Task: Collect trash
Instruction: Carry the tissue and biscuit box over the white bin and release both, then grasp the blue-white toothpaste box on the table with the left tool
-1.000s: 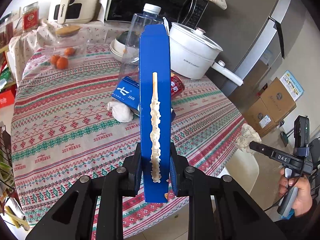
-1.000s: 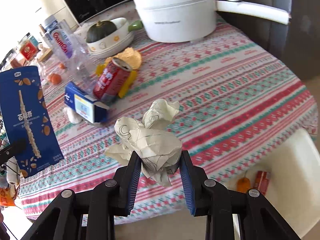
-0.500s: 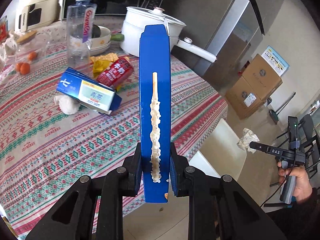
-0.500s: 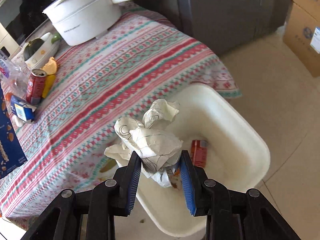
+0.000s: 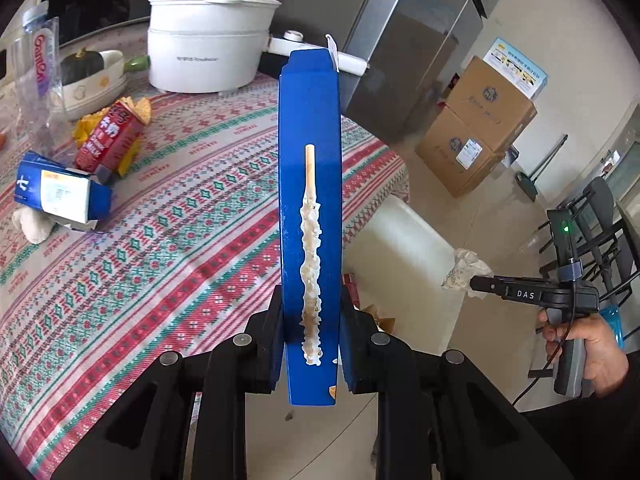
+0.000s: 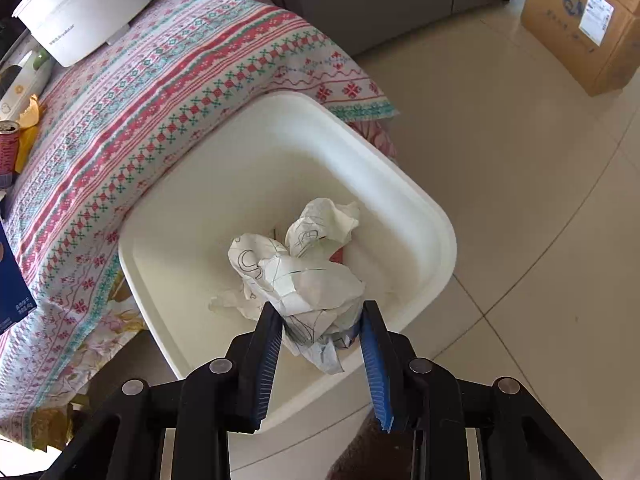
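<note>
My left gripper (image 5: pixel 310 320) is shut on a tall blue snack box (image 5: pixel 310 184) and holds it upright over the table edge. My right gripper (image 6: pixel 320 316) is shut on a crumpled paper ball (image 6: pixel 296 268) and holds it right above the white bin (image 6: pixel 432 216), which stands on the floor beside the table. In the left wrist view the right gripper (image 5: pixel 472 282) and the paper ball (image 5: pixel 464 266) hang over the bin (image 5: pixel 404 232). A red item lies in the bin, mostly hidden.
On the patterned tablecloth (image 5: pixel 160 240) lie a blue-white carton (image 5: pixel 60 194), a red can (image 5: pixel 108 140), a yellow wrapper (image 5: pixel 132 108), a white wad (image 5: pixel 32 226) and a clear bottle (image 5: pixel 36 76). A white pot (image 5: pixel 208 36) stands behind. Cardboard boxes (image 5: pixel 476 124) sit on the floor.
Both grippers swung right, away from the table. The right gripper moved on over the bin's middle with the paper ball. The left still holds the box.
</note>
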Action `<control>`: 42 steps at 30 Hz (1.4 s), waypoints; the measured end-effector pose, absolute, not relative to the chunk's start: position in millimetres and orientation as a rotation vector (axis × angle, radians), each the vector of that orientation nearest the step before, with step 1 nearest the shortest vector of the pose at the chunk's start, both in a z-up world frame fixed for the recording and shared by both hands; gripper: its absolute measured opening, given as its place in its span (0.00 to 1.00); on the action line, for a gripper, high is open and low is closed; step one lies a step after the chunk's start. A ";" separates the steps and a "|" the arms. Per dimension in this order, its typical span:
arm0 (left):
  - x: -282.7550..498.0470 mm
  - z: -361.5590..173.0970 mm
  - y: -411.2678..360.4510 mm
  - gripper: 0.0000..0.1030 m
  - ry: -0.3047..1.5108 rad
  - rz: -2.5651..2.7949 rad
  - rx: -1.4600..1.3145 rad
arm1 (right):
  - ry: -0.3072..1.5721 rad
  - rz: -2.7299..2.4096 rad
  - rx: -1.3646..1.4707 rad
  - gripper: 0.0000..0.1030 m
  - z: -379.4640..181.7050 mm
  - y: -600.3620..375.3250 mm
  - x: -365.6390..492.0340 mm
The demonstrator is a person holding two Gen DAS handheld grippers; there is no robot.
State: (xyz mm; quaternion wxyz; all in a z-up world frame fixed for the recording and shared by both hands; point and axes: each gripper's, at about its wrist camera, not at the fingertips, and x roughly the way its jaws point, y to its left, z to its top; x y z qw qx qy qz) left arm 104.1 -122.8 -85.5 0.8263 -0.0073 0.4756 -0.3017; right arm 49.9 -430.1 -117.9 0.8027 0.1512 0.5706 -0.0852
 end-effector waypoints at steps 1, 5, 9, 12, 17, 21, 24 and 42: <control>103.1 -87.6 -128.1 0.24 1.012 -0.650 -0.011 | 1.226 -0.184 0.325 0.35 -119.8 -431.8 49.6; 103.6 -95.6 -156.3 0.24 1.023 -0.695 0.002 | 1.224 -0.187 0.351 0.41 -124.6 -438.6 50.9; 102.4 -105.0 -185.8 0.24 1.028 -0.732 0.016 | 1.211 -0.173 0.423 0.65 -122.4 -445.3 51.4; 101.4 -114.5 -206.6 0.24 1.034 -0.760 0.032 | 1.201 -0.179 0.410 0.73 -117.3 -446.0 49.4; 100.5 -131.9 -235.9 0.24 1.050 -0.785 0.057 | 1.200 -0.211 0.371 0.77 -113.7 -449.5 44.7; 100.3 -141.5 -248.9 0.24 1.054 -0.785 0.070 | 1.204 -0.225 0.386 0.78 -114.3 -458.6 39.3; 103.9 -144.5 -251.6 0.24 1.047 -0.788 0.087 | 1.201 -0.236 0.397 0.78 -113.5 -465.5 35.0; 132.3 -122.3 -189.2 0.85 0.967 -0.540 0.184 | 1.169 -0.235 0.384 0.79 -98.9 -457.8 45.4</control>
